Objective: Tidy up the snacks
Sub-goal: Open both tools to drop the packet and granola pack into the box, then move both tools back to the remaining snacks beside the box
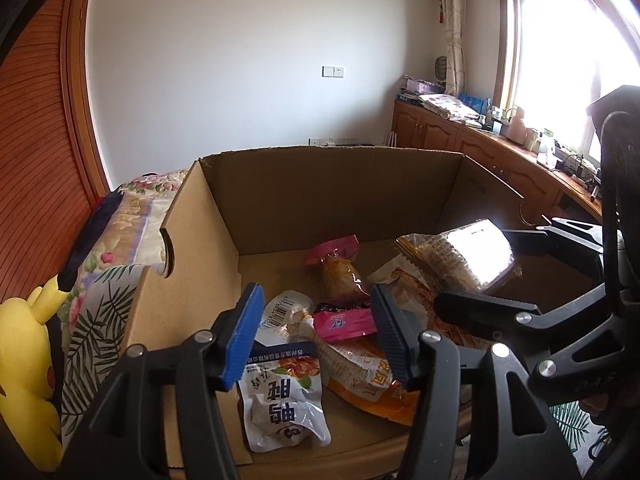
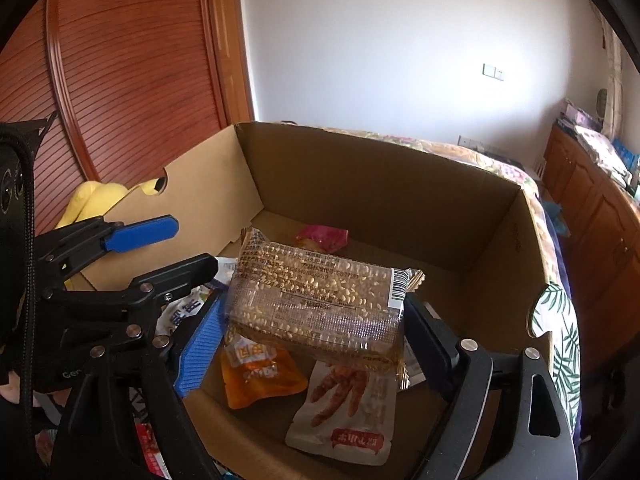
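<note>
Cardboard box on bed holds snack packs. R claw wide, clear peanut-bar pack betw its pads, over box. L claw part-open, empty, above white pouch.

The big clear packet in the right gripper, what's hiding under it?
Under the clear packet lie an orange pouch and a white chicken-feet pouch, both partly covered. Anything else beneath is hidden.
</note>
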A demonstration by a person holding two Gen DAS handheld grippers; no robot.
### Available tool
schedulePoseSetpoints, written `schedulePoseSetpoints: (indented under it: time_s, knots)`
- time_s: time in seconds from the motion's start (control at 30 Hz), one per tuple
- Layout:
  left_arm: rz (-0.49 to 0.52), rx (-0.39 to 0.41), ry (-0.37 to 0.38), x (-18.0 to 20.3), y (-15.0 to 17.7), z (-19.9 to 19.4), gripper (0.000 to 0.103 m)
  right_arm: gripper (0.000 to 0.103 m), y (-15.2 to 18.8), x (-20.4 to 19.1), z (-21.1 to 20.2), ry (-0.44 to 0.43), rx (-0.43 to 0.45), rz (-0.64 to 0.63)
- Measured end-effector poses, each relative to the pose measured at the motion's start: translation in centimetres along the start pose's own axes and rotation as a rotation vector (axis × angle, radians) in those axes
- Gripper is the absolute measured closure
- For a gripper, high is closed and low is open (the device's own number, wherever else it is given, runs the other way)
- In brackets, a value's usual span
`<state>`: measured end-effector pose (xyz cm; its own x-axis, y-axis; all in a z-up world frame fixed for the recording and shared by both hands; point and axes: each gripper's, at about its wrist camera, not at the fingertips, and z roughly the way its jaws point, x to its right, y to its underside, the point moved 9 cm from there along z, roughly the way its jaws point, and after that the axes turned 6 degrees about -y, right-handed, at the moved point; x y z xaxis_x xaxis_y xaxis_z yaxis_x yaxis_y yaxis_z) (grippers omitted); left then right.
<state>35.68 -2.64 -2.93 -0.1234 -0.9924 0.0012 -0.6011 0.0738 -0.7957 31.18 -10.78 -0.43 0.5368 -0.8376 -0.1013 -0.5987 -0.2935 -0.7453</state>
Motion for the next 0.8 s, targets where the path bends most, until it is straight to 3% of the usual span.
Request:
schedulePoseSetpoints:
  time_s: [0.43, 0.57, 0.8]
  knots:
    - [0.001, 0.006, 0.006, 0.1, -0.2, 0.2, 0.039, 0.008, 0.8, 0.4, -0.2, 0.013, 0.007, 0.035]
    - [-0.005, 0.015, 0.008, 0.2, -0.3, -0.3, 0.037, 0.002, 0.4, 0.4, -1.1, 0.019, 0.038, 0.037]
    - [-0.009, 0.074, 0.013, 0.2, -0.8, -3.2, 0.035, 0.002, -0.2, 0.4, -4.2, 0.028, 0.105, 0.042]
